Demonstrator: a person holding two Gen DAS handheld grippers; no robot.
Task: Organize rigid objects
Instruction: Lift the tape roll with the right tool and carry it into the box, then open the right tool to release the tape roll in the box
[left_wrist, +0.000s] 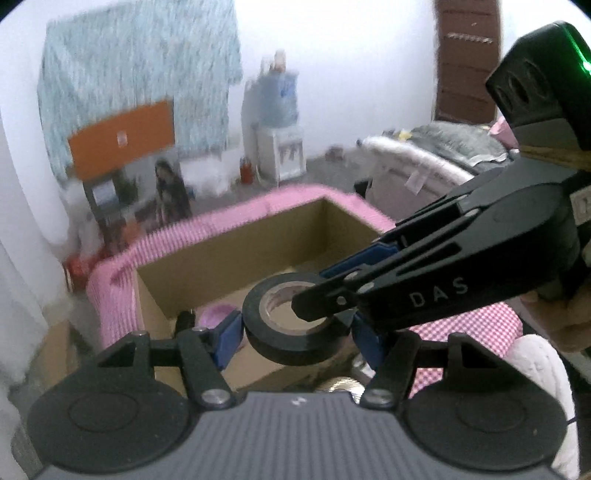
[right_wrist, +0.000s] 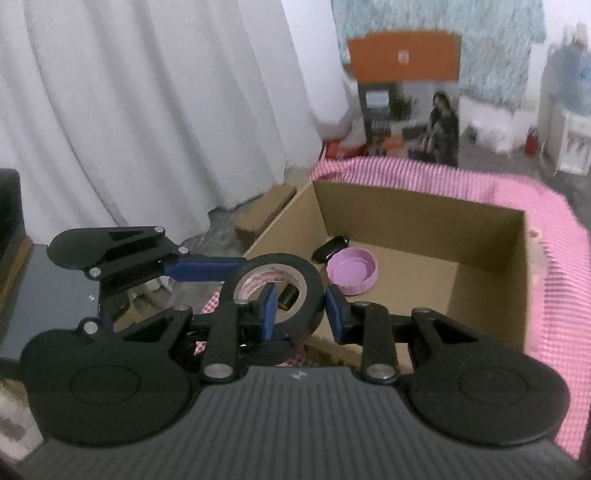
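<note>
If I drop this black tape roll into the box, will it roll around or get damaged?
The tape roll looks like a rigid ring, so damage is unlikely. Both claws, left and right, hold it roughly flat; released that way it should probably land flat and stay. If it lands on edge it could roll toward the pink lid on the floor of the box.

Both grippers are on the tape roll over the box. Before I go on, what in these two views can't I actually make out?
- Left wrist view: most of the cardboard box floor, hidden by the tape roll and right gripper.
- Left wrist view: the purple lid, half covered by the left gripper finger.
- Right wrist view: the small black item behind the lid is too blurred to identify.
- Both views: the background is motion-blurred.
</note>
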